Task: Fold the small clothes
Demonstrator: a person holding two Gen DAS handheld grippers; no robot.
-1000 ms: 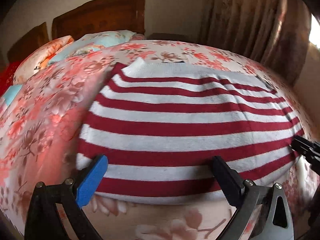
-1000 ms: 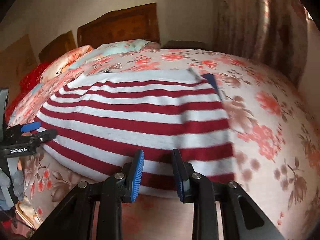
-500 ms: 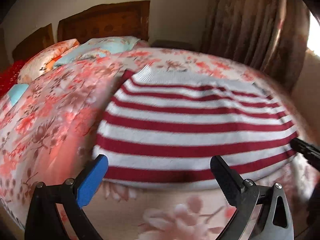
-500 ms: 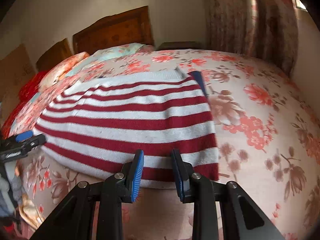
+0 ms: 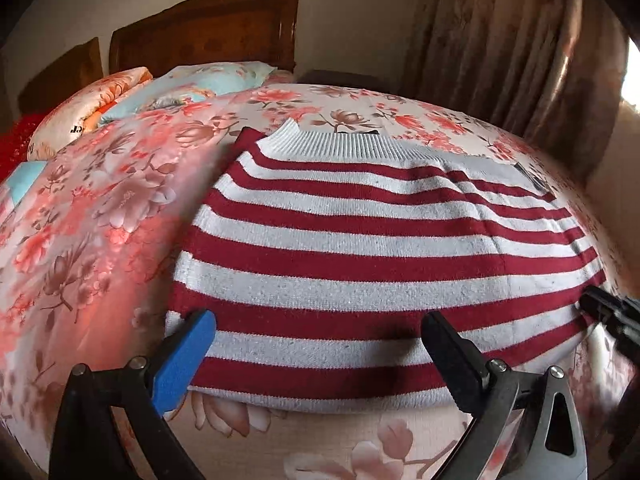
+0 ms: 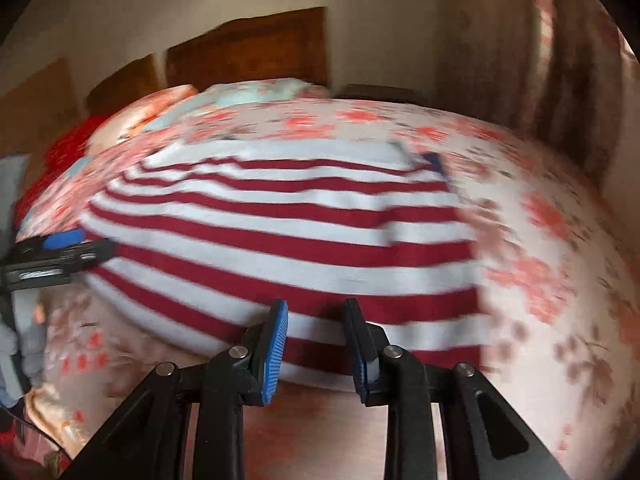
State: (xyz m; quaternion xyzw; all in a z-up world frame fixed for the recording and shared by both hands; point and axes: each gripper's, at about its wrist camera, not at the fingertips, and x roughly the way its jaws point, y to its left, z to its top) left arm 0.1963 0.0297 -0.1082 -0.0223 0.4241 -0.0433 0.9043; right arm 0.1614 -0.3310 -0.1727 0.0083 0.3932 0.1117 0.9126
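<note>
A red and white striped sweater (image 5: pixel 380 248) lies flat on the floral bedspread (image 5: pixel 100 220), its ribbed white band at the far side. My left gripper (image 5: pixel 316 320) hangs open and wide over the sweater's near left part, nothing between its fingers. My right gripper (image 6: pixel 316 308) stands open with a narrow gap over the sweater's (image 6: pixel 280 232) near edge, and it holds nothing. In each wrist view the other gripper pokes in from the side: the right gripper (image 5: pixel 608 312) at the sweater's right edge, the left gripper (image 6: pixel 64 244) at its left edge.
Pillows (image 5: pixel 192 84) and a wooden headboard (image 5: pixel 208 28) are at the bed's far end. Curtains (image 5: pixel 520 48) hang at the far right. Bare bedspread lies right of the sweater (image 6: pixel 552 240). A gloved hand (image 6: pixel 16 344) shows at the left edge.
Both grippers stay open as before. The left view drew back from the sweater, then came close again. The right view is now blurred, with the sweater shifted slightly right in it.
</note>
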